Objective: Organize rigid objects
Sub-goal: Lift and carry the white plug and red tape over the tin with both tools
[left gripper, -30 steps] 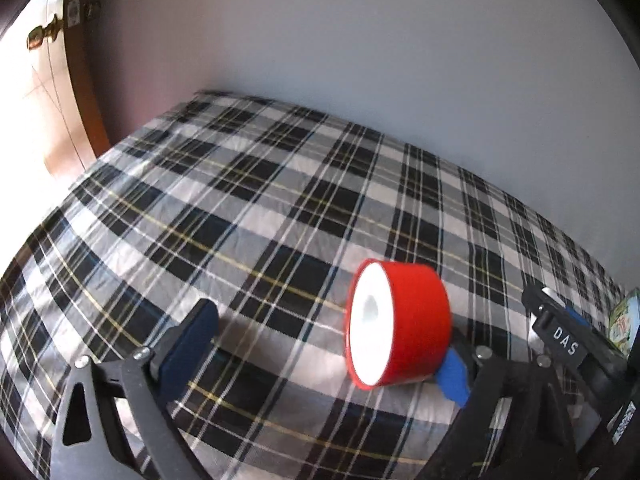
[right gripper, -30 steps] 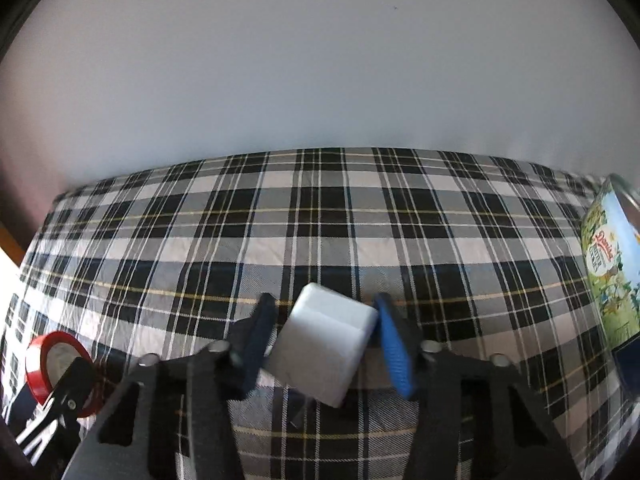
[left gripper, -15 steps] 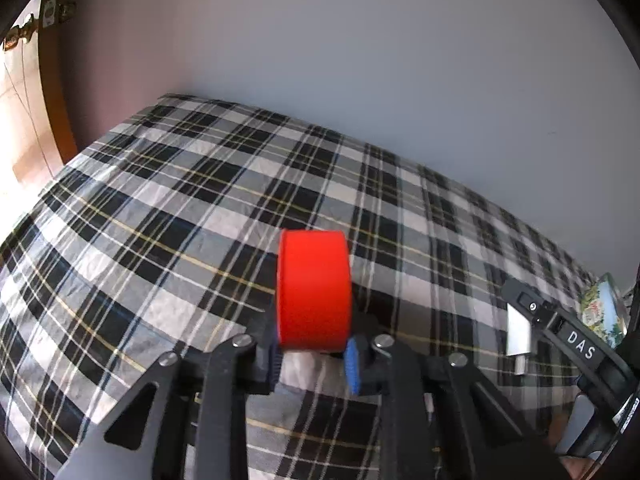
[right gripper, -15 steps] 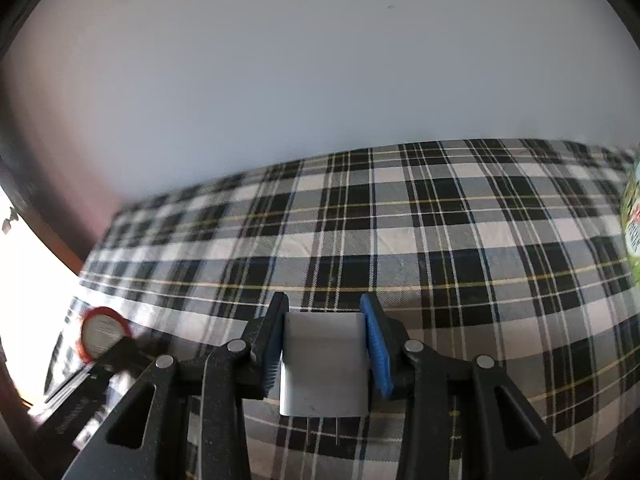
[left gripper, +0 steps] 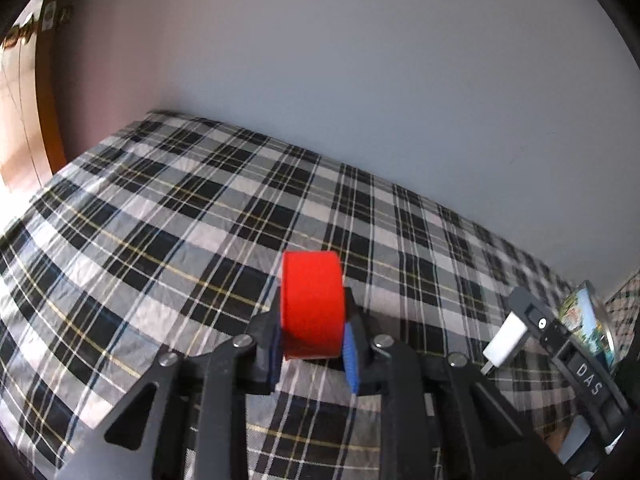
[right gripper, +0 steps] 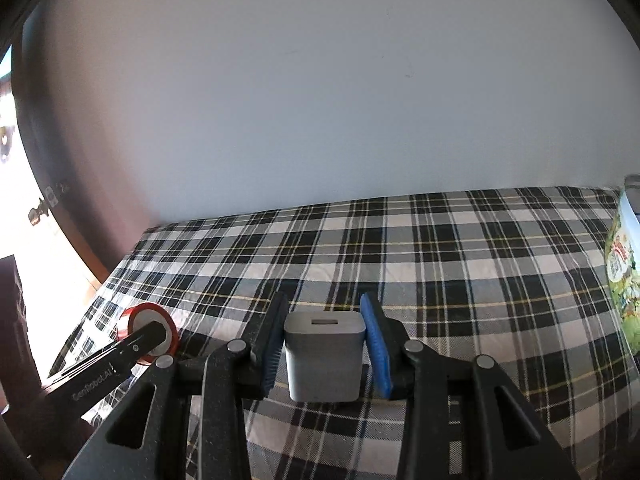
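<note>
I have one red tape roll (left gripper: 313, 306) clamped edge-on in my left gripper (left gripper: 312, 354), its blue pads (left gripper: 350, 356) pressing on the roll's two flat faces, above the plaid bedcover (left gripper: 160, 240). My right gripper (right gripper: 325, 350) is clenched on one white USB charger block (right gripper: 325, 356), port side facing away from me, also over the plaid cloth.

Around them: a can with a colourful printed label (right gripper: 622, 276) stands at the right edge of the bed, well apart from both grippers. A plain pale wall (right gripper: 320, 100) runs behind the bed, and a wooden door (left gripper: 20, 120) with a metal handle shows at far left. Nothing lies on the cloth ahead of either gripper. From the left wrist I see the right gripper's finger, marked DAS, crossing the lower right corner with the charger in it; from the right wrist the left gripper's arm crosses the lower left, partly covering the roll's white core.

A second ago my left jaws stood wide with the roll lying beside one pad, showing its white face; now they grip it. The charger sat tilted in loose jaws; now it is square and pinched.

Count: one roll, one charger, one can, two grippers.
</note>
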`<move>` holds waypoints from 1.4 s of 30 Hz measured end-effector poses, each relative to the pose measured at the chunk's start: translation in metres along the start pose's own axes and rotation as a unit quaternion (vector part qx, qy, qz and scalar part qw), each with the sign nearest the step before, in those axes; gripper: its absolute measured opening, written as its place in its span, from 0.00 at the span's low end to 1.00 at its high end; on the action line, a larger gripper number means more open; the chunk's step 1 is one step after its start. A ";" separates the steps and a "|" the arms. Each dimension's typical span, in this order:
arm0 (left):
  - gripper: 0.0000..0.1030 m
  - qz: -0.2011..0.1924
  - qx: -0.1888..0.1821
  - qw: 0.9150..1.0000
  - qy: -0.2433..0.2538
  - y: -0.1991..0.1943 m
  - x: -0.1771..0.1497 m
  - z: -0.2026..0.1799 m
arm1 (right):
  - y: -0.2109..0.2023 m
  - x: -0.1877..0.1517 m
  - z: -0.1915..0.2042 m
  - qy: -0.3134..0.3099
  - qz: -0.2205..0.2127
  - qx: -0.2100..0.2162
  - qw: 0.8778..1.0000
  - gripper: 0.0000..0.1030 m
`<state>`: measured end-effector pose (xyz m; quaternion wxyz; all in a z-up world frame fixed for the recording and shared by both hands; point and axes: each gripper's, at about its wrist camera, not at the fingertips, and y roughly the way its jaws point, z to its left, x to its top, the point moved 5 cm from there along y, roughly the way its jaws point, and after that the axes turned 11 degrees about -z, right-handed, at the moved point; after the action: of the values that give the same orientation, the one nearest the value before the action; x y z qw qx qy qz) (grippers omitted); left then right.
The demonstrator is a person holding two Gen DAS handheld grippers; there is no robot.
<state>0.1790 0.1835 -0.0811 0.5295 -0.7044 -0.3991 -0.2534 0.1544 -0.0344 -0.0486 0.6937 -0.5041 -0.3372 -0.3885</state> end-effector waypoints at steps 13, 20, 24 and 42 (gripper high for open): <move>0.21 -0.071 -0.036 0.996 0.038 -0.028 0.001 -0.036 | -0.047 0.007 -0.008 -0.034 -0.061 0.007 0.998 0.39; 0.21 -0.101 -0.027 0.991 0.086 -0.043 -0.008 -0.065 | -0.069 0.004 -0.014 -0.059 -0.076 0.007 0.995 0.39; 0.21 -0.117 -0.023 0.988 0.103 -0.051 -0.012 -0.078 | -0.088 0.004 -0.028 -0.066 -0.082 0.002 0.994 0.39; 0.21 -0.137 -0.016 0.983 0.121 -0.068 -0.027 -0.106 | -0.106 0.001 -0.036 -0.090 -0.091 -0.001 0.992 0.39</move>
<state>0.1144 0.0830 -0.0324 0.5227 -0.6158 -0.4202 -0.4135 0.0649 -0.0891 -0.0109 0.6218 -0.5048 -0.4422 -0.4038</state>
